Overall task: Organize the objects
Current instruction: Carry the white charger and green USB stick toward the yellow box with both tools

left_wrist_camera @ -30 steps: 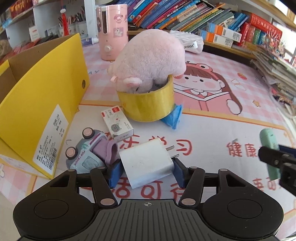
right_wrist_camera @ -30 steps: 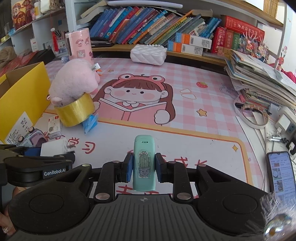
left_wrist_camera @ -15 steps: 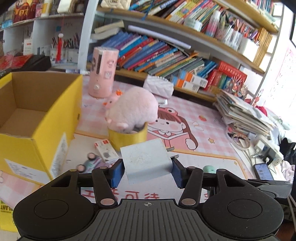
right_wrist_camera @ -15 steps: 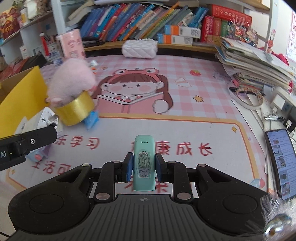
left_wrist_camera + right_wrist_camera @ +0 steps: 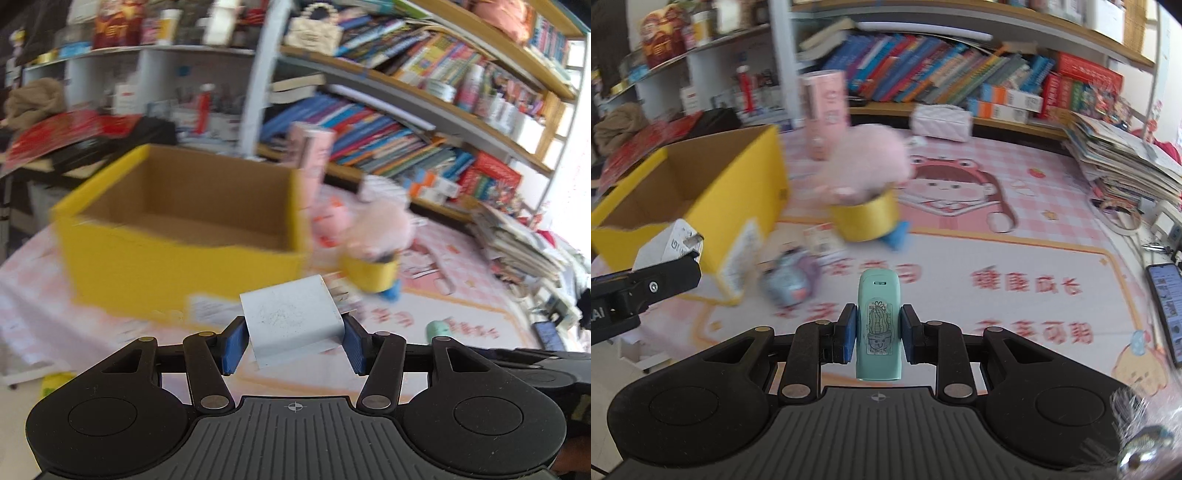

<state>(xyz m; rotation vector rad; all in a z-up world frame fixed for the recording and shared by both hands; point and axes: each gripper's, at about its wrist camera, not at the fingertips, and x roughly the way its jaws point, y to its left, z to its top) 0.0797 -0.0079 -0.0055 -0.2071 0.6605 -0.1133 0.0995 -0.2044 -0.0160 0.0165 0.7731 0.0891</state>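
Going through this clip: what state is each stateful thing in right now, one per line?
left gripper: shut on white charger, held off the mat.
white charger: gripped, tilted.
right gripper: shut on mint device.
mint device: gripped, lengthwise between the fingers.
yellow box: open-topped, nothing visible inside.
pink plush: sitting in yellow tape roll.
phone: screen lit.

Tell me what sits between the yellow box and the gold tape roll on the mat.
In the right wrist view, a small white card box lies between the yellow box and the gold tape roll.
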